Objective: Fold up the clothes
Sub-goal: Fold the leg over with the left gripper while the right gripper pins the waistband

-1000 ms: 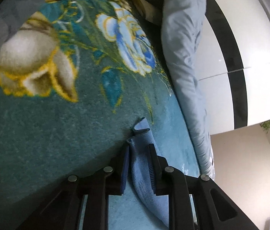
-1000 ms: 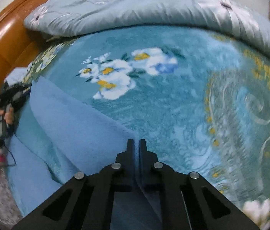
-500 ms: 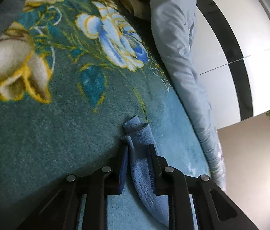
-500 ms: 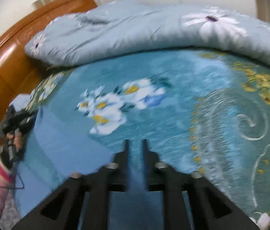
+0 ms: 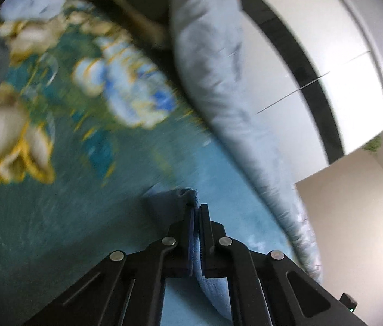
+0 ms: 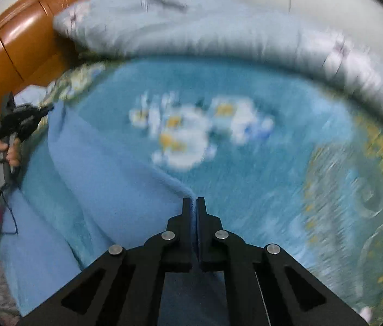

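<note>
Holding one edge of the blue cloth (image 5: 191,198) clamped between its closed fingers, the left gripper (image 5: 197,212) sits low over the bed (image 5: 55,231), with a bunched corner of fabric poking out just past the fingertips. In the right wrist view that same gripper shows at the far left, near the wooden headboard (image 6: 9,51), and the cloth (image 6: 104,179) runs from it in a raised sheet across the floral blanket to the right gripper (image 6: 193,203), which is also shut tight on the fabric at a pinched ridge. Both views are blurred, so the exact lie of the lower layer cannot be told. A pale duvet (image 6: 218,27) is heaped along the far side of the bed.

The step in hand looks like carrying a held edge over to make a fold. To do it well, both grippers should travel together at the same height, keeping the span between them taut enough that no sag or twist forms. The held edge should land parallel to the opposite edge before either grip loosens. Pulling too hard risks dragging the lower layer across the blanket; too much slack would leave a wrinkled fold.
</note>
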A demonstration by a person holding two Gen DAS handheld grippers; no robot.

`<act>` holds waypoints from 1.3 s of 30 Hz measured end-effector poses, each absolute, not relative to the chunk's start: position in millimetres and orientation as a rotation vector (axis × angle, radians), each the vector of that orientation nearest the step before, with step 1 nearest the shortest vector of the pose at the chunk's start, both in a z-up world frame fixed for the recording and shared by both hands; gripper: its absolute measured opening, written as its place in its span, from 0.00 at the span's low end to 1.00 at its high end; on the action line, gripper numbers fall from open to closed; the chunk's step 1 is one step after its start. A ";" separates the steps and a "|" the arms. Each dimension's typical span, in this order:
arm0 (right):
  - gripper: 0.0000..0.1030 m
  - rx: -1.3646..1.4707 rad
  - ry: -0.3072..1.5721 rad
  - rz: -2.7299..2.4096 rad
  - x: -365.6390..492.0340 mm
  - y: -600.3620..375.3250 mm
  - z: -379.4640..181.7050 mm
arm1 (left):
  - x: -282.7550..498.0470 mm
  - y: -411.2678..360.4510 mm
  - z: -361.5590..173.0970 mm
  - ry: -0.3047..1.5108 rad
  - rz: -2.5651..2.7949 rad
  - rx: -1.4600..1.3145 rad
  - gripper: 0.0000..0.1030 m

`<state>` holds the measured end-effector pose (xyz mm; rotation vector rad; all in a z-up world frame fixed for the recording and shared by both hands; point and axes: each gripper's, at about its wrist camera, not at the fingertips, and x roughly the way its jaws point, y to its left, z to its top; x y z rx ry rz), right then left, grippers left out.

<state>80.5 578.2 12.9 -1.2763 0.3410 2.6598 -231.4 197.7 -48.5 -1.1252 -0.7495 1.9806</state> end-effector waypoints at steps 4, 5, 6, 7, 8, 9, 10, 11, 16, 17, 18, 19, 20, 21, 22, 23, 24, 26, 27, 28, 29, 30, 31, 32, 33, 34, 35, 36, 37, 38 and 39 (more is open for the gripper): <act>0.02 -1.151 0.371 2.548 80.8 598.5 9.8 | -231.5 209.2 -49.8 -0.675 2.012 -1.149 0.03; 0.02 -1.174 0.389 2.518 78.9 600.9 -1.3 | -231.2 211.2 -56.8 -0.681 2.015 -1.174 0.03; 0.02 -1.197 0.399 2.493 77.1 601.7 -11.6 | -230.5 211.9 -64.4 -0.689 2.019 -1.202 0.03; 0.02 -1.219 0.409 2.468 75.4 602.5 -21.9 | -229.8 211.8 -70.5 -0.694 2.021 -1.225 0.03; 0.02 -1.226 0.414 2.456 75.9 602.3 -26.8 | -229.0 211.7 -77.1 -0.697 2.023 -1.250 0.03; 0.02 -1.228 0.417 2.448 77.3 601.9 -29.8 | -228.1 211.2 -81.2 -0.696 2.028 -1.265 0.03; 0.04 -1.230 0.421 2.440 78.6 601.4 -32.8 | -227.0 210.2 -82.0 -0.693 2.035 -1.268 0.03; 0.14 -1.200 0.408 2.439 82.6 597.5 -27.7 | -225.8 208.8 -80.5 -0.697 2.040 -1.262 0.03; 0.45 -0.995 0.314 2.437 107.2 571.2 12.5 | -223.9 210.4 -48.0 -0.707 2.051 -1.183 0.03; 0.45 -0.985 0.326 2.492 111.7 557.7 17.3 | -224.2 212.7 -41.4 -0.694 2.054 -1.177 0.03; 0.45 -1.015 0.338 2.562 112.3 541.8 16.4 | -224.8 215.1 -36.2 -0.677 2.060 -1.177 0.03; 0.45 -1.090 0.329 2.625 109.6 522.4 9.5 | -225.1 217.4 -31.9 -0.664 2.064 -1.181 0.03; 0.45 -1.201 0.280 2.669 103.9 498.8 -2.2 | -224.9 219.4 -29.5 -0.663 2.065 -1.191 0.03; 0.45 -1.291 0.206 2.689 96.2 478.7 -12.5 | -224.7 220.3 -28.8 -0.672 2.063 -1.200 0.03; 0.45 -1.351 0.108 2.695 89.3 460.5 -22.0 | -224.3 219.9 -29.3 -0.687 2.059 -1.207 0.03; 0.45 -1.403 0.002 2.695 82.9 442.6 -31.5 | -224.9 219.9 -31.3 -0.702 2.054 -1.219 0.03; 0.45 -1.437 -0.069 2.688 77.1 431.5 -38.7 | -225.7 220.1 -33.2 -0.709 2.053 -1.230 0.03; 0.45 -1.471 -0.132 2.646 65.4 424.5 -49.6 | -224.4 217.2 -35.2 -0.693 2.058 -1.243 0.03; 0.43 -1.481 -0.143 2.628 61.0 424.9 -53.0 | -224.1 215.6 -36.2 -0.686 2.059 -1.247 0.03; 0.38 -1.488 -0.148 2.611 57.3 426.3 -55.9 | -224.4 214.2 -37.1 -0.683 2.058 -1.249 0.03; 0.31 -1.492 -0.137 2.604 55.5 428.0 -56.4 | -225.0 213.3 -38.0 -0.683 2.059 -1.251 0.03; 0.23 -1.494 -0.121 2.600 54.3 429.8 -56.2 | -226.2 212.9 -39.0 -0.687 2.060 -1.254 0.03; 0.05 -1.493 -0.122 2.587 53.6 431.6 -55.7 | -227.3 212.4 -40.0 -0.690 2.062 -1.256 0.03; 0.05 -1.491 -0.096 2.589 54.2 435.1 -53.2 | -227.9 211.2 -38.6 -0.695 2.060 -1.248 0.03; 0.05 -1.489 -0.057 2.598 55.2 439.1 -50.0 | -228.0 209.3 -34.7 -0.701 2.055 -1.230 0.03; 0.05 -1.461 0.005 2.641 61.3 441.8 -42.0 | -228.1 207.3 -30.8 -0.706 2.049 -1.211 0.03; 0.05 -1.421 0.077 2.696 69.3 443.8 -32.2 | -228.2 205.3 -27.0 -0.712 2.043 -1.192 0.03; 0.05 -1.382 0.124 2.752 78.8 442.7 -22.6 | -228.4 203.4 -23.1 -0.717 2.037 -1.174 0.03; 0.05 -1.362 0.146 2.814 90.5 437.9 -14.6 | -228.5 201.4 -19.2 -0.723 2.031 -1.155 0.03; 0.05 -1.381 0.137 2.832 96.6 432.4 -15.1 | -228.6 199.4 -15.3 -0.728 2.024 -1.136 0.03; 0.05 -1.412 0.118 2.832 100.5 427.1 -18.3 | -229.5 196.0 -17.6 -0.720 2.031 -1.149 0.03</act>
